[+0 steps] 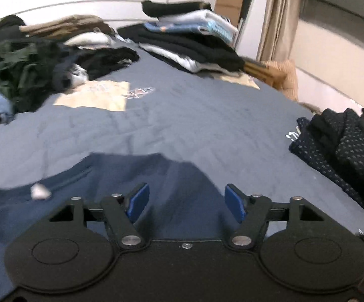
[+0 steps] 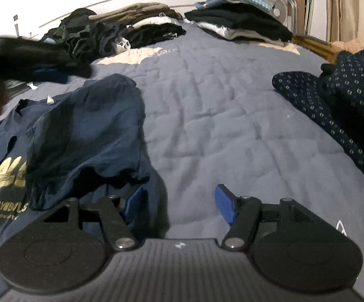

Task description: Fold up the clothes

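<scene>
Grippers wide apart, left point(image 1: 187, 202) and right point(image 2: 179, 205), empty, over navy shirt point(image 2: 86, 136) lower left on bed point(image 2: 219, 115).

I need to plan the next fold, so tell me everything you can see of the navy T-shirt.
The navy T-shirt is soft, thin-looking fabric, lying crumpled on the blue-grey quilt. One side is flipped over its front, partly hiding yellow printed lettering. A small white tag shows near the collar. Both the right gripper and left gripper hover open near its edge; neither holds it.
</scene>
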A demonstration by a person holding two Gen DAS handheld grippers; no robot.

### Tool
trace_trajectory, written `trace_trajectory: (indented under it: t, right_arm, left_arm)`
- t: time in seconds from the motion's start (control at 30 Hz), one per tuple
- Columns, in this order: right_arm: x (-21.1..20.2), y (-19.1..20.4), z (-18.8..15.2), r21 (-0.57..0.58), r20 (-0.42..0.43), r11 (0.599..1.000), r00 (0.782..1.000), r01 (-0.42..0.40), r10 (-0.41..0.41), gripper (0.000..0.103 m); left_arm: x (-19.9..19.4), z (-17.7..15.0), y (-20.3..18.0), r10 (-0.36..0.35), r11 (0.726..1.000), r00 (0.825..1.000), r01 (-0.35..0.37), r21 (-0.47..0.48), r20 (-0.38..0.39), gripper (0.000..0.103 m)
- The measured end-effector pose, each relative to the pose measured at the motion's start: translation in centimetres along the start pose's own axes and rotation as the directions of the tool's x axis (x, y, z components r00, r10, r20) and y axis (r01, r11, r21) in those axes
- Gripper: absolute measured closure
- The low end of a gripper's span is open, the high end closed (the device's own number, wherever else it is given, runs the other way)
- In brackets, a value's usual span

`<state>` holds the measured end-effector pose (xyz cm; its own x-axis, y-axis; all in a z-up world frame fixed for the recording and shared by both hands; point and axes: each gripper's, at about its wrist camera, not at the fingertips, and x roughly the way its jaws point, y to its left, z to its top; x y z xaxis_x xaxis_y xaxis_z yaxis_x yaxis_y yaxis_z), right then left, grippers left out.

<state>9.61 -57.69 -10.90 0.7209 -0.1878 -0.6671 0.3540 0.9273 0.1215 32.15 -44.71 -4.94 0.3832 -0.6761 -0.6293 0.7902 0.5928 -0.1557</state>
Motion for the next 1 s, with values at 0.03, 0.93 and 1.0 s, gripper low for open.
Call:
trace_trajectory:
  t: [0.03,0.93,1.0]
  right_arm:
    - [0.1,0.1,-0.1,-0.006,0.000,1.000,1.000,0.000,0.000,0.045]
    - [0.4,0.4,-0.8,-0.097,-0.026,0.994,0.999,-0.040,0.037,0.085]
    - [0.4,0.4,-0.8,-0.096,-0.025,0.995,0.999,-0.035,0.033,0.085]
  left_arm:
    - [1.4,0.6,0.0,0.001,1.000,1.000,-0.001,0.004,-0.019,0.043]
    - [-8.7,-8.3,-0.1,-0.177,0.964,0.982,0.160,-0.215,-0.060,0.063]
    - [-9.6,-10.5,-1.0,-0.177,0.959,0.983,0.161,-0.233,-0.050,0.063]
